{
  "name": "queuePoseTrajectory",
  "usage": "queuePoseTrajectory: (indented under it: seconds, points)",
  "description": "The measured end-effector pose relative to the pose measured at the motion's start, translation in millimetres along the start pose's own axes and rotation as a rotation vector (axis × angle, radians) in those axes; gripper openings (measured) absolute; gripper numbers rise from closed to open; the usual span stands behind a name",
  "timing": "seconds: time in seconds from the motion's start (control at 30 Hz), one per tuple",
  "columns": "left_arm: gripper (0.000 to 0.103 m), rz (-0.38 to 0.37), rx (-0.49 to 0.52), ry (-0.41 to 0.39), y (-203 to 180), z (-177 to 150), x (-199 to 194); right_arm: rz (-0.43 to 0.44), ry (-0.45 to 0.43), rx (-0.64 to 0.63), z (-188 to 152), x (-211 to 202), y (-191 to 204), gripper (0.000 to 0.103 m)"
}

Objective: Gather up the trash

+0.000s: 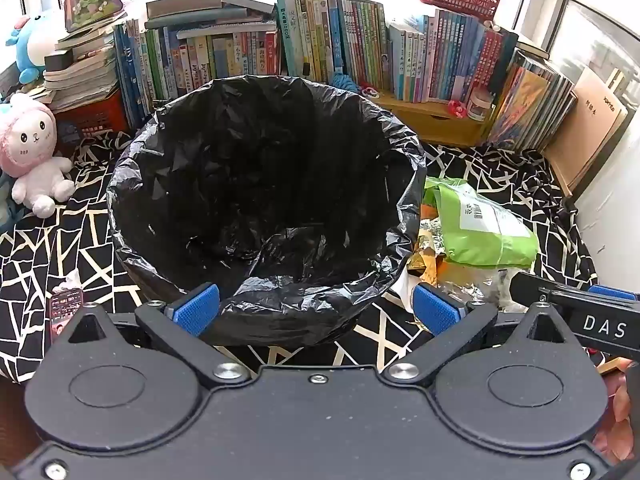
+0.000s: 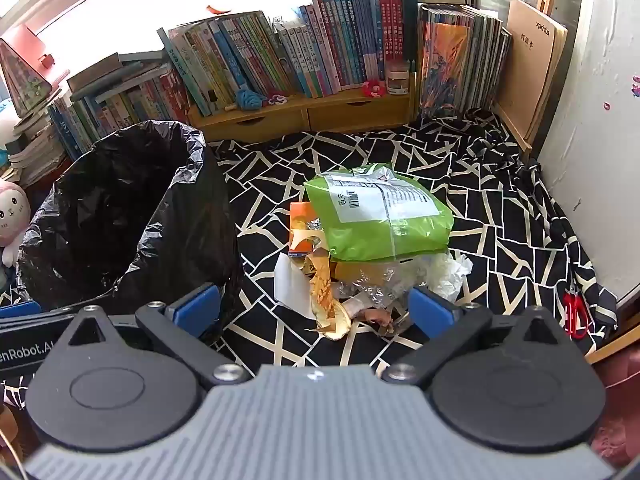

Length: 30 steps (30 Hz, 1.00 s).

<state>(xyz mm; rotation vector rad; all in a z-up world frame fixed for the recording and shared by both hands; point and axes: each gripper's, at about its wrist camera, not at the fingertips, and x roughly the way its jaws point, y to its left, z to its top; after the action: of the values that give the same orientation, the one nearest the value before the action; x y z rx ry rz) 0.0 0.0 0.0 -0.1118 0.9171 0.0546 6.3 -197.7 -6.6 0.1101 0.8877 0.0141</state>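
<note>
Black left gripper (image 1: 316, 306) and right gripper (image 2: 314, 308) (blue pads, silver screws)

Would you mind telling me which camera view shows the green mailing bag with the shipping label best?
The right wrist view: the green mailing bag lies whole, label up, atop the trash pile. In the left wrist view the bag sits at the right, its left edge cut off by the black bin liner.
</note>
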Motion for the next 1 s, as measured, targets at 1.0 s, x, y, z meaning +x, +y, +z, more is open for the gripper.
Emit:
queuePoseTrajectory:
  seconds: [1.0]
  points:
    - [0.103, 0.006, 0.003, 0.003, 0.2, 1.3, 1.9, 0.000, 0.005, 0.000, 3.0, 6.3, -0.6, 0.103]
